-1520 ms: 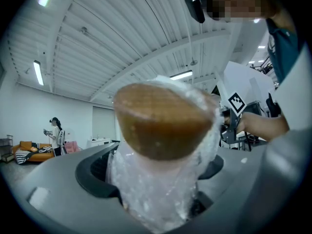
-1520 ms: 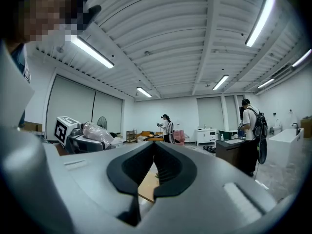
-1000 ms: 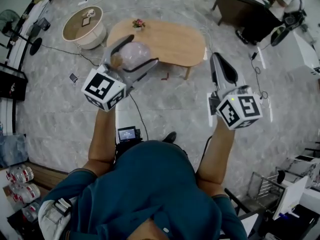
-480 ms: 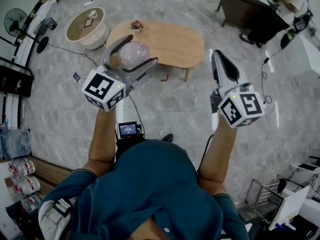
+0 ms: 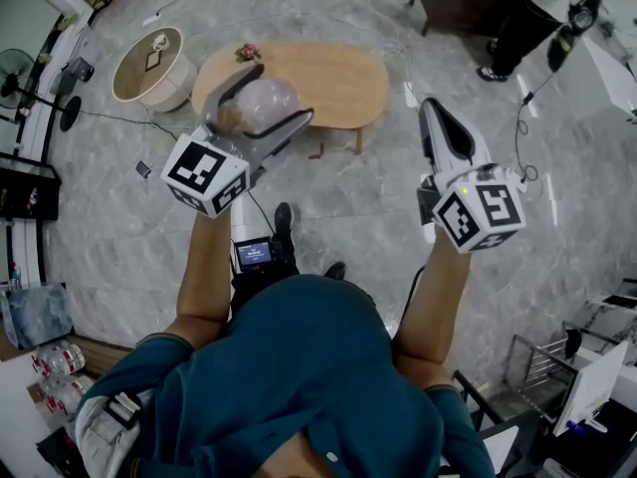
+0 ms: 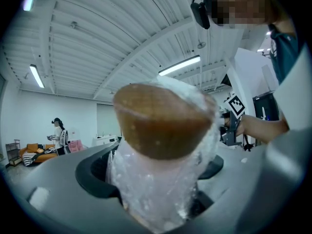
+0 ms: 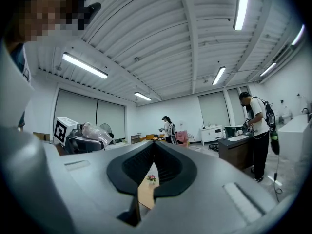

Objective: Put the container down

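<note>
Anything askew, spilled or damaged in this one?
Nothing stands out. The left hand-held gripper grips the container in the air, nothing spilling, and the right hand-held gripper is shut and empty. The wooden table beyond looks orderly.

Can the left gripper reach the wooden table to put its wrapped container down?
Probably not yet. The left gripper, shut on the clear plastic-wrapped container with a brown top, points up toward the ceiling, and the oval light wooden table stands low, ahead of the person. Nothing blocks the way, though.
</note>
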Action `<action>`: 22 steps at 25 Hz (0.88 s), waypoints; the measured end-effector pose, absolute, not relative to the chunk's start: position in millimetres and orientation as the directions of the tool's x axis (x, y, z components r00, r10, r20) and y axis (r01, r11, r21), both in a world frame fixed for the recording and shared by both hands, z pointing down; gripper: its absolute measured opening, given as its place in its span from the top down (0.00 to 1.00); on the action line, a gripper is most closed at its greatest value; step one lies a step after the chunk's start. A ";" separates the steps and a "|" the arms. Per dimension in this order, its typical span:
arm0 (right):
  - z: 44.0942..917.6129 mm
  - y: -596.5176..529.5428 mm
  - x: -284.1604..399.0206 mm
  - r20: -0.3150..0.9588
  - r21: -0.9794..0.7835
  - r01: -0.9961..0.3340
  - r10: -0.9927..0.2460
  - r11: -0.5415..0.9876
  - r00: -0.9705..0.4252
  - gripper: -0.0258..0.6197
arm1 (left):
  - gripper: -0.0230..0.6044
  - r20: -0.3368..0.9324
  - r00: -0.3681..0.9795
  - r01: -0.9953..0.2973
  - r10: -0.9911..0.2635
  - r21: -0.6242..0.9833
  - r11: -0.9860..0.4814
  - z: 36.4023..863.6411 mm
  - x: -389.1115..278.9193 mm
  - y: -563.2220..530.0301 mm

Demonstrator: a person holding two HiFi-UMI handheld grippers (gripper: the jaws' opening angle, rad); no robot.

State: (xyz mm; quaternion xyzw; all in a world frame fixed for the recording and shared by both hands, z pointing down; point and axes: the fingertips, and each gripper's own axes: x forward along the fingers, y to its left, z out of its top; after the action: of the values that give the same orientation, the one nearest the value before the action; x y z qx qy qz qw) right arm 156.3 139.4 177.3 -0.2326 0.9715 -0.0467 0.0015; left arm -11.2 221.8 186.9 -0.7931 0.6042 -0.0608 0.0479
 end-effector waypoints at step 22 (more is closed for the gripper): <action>165.4 31.7 84.6 0.066 -0.040 -0.708 -0.706 0.705 -0.706 0.94 | 0.31 -0.017 0.530 -0.844 -0.848 -0.107 -0.526 179.6 -107.9 48.8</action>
State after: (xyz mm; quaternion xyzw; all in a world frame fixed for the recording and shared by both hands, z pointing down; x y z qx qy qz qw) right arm 84.6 31.7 165.4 -0.3830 0.9229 -0.0313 -0.0227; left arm -107.9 48.8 179.6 -0.8732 0.4844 -0.0186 0.0509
